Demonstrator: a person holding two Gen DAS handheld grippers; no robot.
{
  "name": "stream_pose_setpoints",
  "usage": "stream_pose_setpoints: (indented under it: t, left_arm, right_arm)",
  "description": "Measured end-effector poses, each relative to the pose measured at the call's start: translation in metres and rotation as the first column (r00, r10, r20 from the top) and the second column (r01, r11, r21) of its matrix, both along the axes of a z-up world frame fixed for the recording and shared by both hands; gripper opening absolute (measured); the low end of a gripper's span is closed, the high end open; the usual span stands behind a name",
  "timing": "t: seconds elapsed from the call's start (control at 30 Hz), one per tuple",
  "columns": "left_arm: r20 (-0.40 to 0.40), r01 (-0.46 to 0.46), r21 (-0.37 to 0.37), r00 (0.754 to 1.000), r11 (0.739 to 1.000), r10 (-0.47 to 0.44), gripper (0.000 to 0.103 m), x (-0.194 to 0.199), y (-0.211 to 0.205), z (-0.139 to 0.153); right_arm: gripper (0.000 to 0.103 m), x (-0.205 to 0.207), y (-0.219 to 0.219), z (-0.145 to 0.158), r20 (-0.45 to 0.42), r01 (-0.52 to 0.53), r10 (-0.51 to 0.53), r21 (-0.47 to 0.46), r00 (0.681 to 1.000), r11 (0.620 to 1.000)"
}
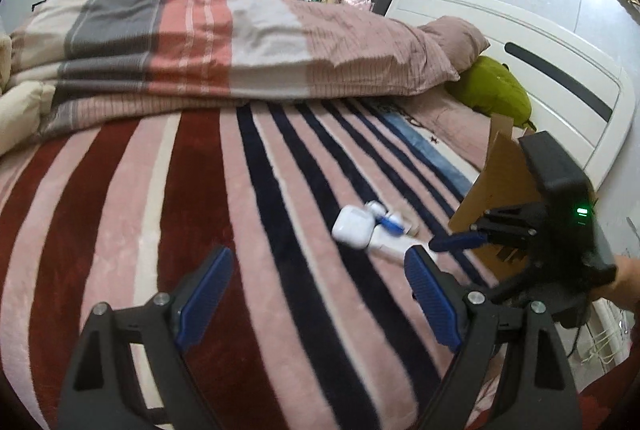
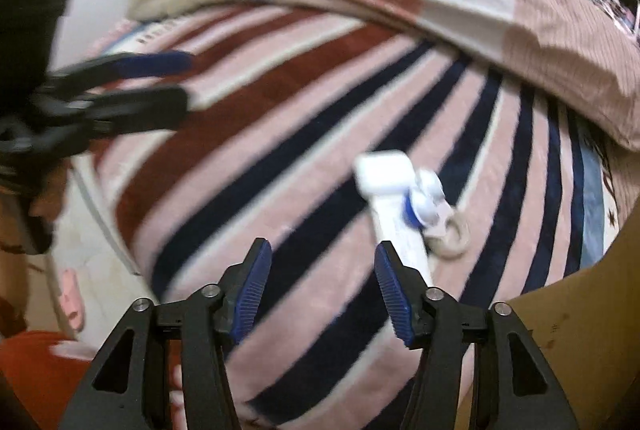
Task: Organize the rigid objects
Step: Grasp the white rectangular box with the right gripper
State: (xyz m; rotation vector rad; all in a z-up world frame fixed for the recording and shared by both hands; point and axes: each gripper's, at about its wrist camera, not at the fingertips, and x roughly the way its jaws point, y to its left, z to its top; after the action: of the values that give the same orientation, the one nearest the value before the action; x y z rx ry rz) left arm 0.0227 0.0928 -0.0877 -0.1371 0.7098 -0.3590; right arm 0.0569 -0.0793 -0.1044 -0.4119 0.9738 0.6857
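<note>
Left wrist view: the left hand-held gripper (image 1: pixel 318 294) hovers open and empty above a striped blanket (image 1: pixel 168 197) on a bed. A small white earbud case (image 1: pixel 352 228) lies at about two o'clock from it, touching a flat white tube (image 1: pixel 390 248) and a small blue-and-white bottle (image 1: pixel 386 218). The case looks light, hard and smooth, likely slippery; its flat sides seem the best hold. A cardboard box (image 1: pixel 504 185) stands at three o'clock.

Right wrist view, blurred: the right hand-held gripper (image 2: pixel 324 286) is open, empty, angled down at the bed. The cluster lies at one o'clock, the tube (image 2: pixel 400 230) nearest, beside the right finger.
</note>
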Motion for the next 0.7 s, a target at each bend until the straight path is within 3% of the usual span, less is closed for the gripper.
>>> stream_pose_setpoints:
  t: [0.2, 0.4, 0.43, 0.47, 0.7]
  left_arm:
    - [-0.014, 0.013, -0.020, 1.000, 1.000, -0.013, 0.086, 0.004, 0.004, -0.014]
    - [-0.021, 0.017, -0.024, 1.000, 1.000, -0.018, 0.086, 0.007, 0.001, -0.014]
    - [-0.021, 0.020, -0.024, 1.000, 1.000, -0.020, 0.086, 0.007, 0.000, -0.013]
    - [-0.022, 0.024, -0.024, 0.999, 0.999, -0.024, 0.086, 0.007, -0.002, -0.012]
    - [-0.013, 0.052, -0.041, 0.999, 0.998, -0.052, 0.086, 0.001, -0.018, 0.009]
  right_arm:
    - [0.055, 0.025, -0.010, -0.030, 0.063, 0.105, -0.100, -0.085, 0.993, 0.991]
    - [0.054, 0.038, -0.016, -0.041, -0.005, 0.122, -0.122, -0.049, 0.992, 0.991]
    - [0.049, 0.038, -0.016, -0.041, -0.018, 0.124, -0.124, -0.031, 0.992, 0.992]
    - [0.031, 0.038, -0.017, -0.040, -0.022, 0.122, -0.122, -0.018, 0.992, 0.992]
    - [0.031, 0.015, -0.008, -0.019, 0.016, 0.048, -0.049, 0.060, 0.999, 0.997]
